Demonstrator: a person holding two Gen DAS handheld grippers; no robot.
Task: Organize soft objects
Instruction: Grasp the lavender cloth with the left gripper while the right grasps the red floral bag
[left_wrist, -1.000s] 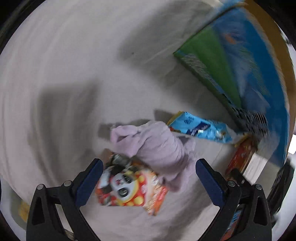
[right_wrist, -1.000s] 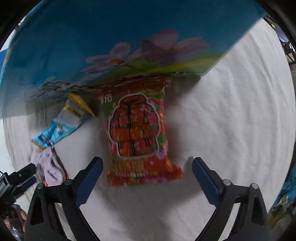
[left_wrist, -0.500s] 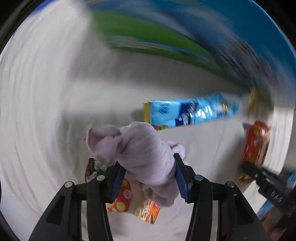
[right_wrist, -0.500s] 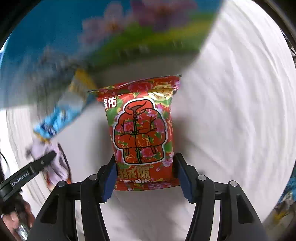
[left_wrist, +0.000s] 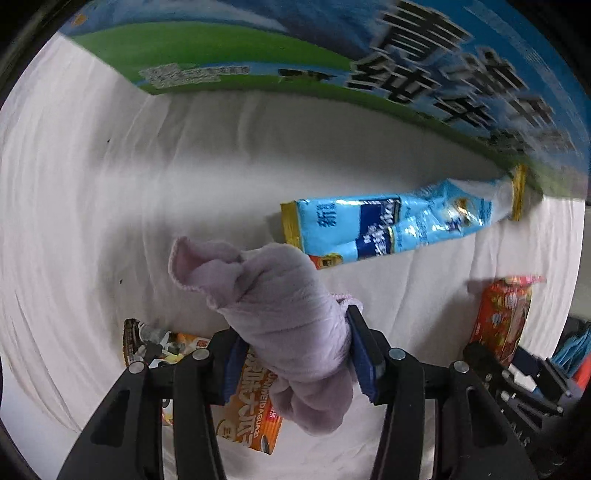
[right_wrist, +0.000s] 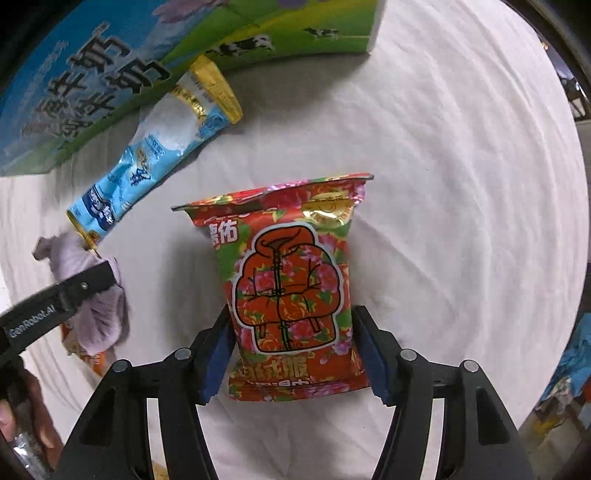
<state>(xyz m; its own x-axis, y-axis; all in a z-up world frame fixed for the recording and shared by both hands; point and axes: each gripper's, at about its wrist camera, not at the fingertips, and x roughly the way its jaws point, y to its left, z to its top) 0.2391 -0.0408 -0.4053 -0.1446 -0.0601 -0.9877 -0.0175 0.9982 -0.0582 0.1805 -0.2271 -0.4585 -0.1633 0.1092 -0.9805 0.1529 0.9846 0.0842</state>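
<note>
A white cloth-covered tabletop (right_wrist: 461, 184) is seen in both views, and the milk carton box (left_wrist: 332, 55) printed with blue sky, green meadow and cows is taken as the landmark. The box stands at the far side of the cloth; judged from the task, it is probably meant as the place where the soft things are gathered, though its opening is not shown.

A red floral snack bag (right_wrist: 291, 288) is held in front of the box, well apart from it. A light blue packet (left_wrist: 399, 229) lies on the cloth with its gold-edged end touching or just beside the foot of the box. A rolled lilac cloth (left_wrist: 280, 317) is held nearer the camera than the packet, farther from the box. An orange snack pack (left_wrist: 240, 413) lies below it, farthest from the box and partly hidden.

The left hand-held gripper (left_wrist: 295, 362) is clenched on the lilac cloth, its blue pads pressed into the roll at mid-length so that both ends hang free; the soft fabric is visibly squeezed. The right hand-held gripper (right_wrist: 295, 354) is closed about the lower part of the red bag, the pads set against its two side edges and the puffed body standing up between them. Both things appear lifted or about to be carried, so a transfer toward the box is judged to be in hand.
</note>
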